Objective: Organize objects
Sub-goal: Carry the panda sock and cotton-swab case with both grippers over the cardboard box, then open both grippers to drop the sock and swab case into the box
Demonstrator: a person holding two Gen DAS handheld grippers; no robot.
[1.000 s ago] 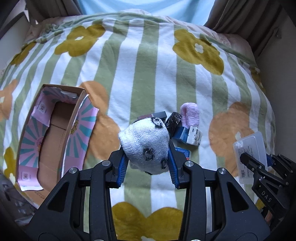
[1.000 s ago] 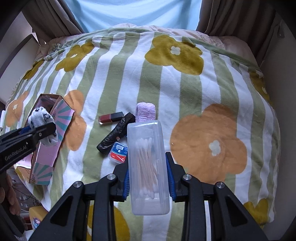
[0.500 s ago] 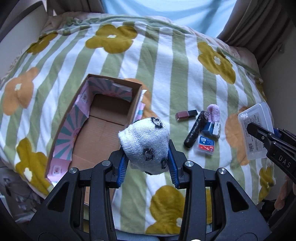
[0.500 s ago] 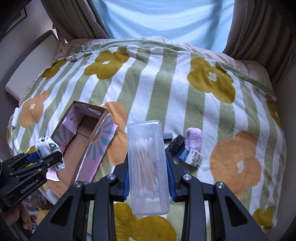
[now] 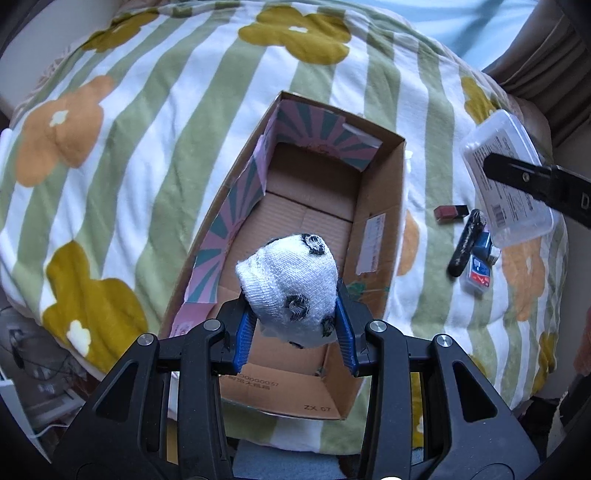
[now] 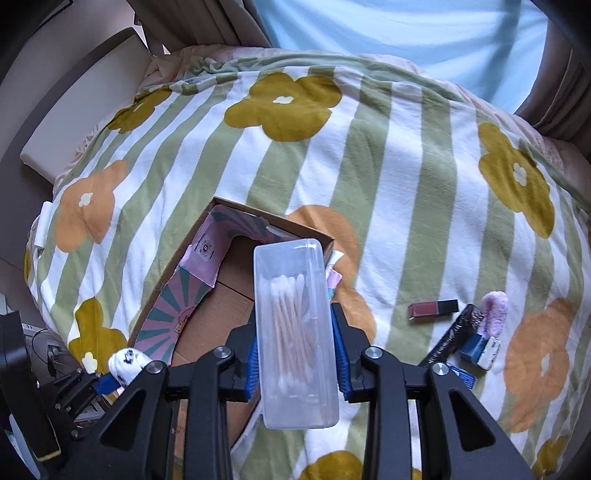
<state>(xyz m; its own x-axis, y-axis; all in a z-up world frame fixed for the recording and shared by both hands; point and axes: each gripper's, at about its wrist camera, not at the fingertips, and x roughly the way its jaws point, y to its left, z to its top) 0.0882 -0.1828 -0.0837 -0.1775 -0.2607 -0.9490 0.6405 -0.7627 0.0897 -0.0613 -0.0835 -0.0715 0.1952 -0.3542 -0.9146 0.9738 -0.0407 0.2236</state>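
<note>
cardboard box flap printed "ZX 07"; right gripper lettered "D"

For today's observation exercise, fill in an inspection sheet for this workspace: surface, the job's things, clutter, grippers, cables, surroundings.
Surface: striped flower blanket over a bed.
Job's things: open cardboard box, nothing lying in it; rolled white sock; clear box of cotton swabs.
Clutter: lipstick, black tube, pink fluffy item, small blue packs, loose on the blanket beside the box.
Grippers: left gripper shut on the sock above the box; right gripper shut on the swab box.
Cables: thin wires by the bedside.
Surroundings: curtains.
</note>
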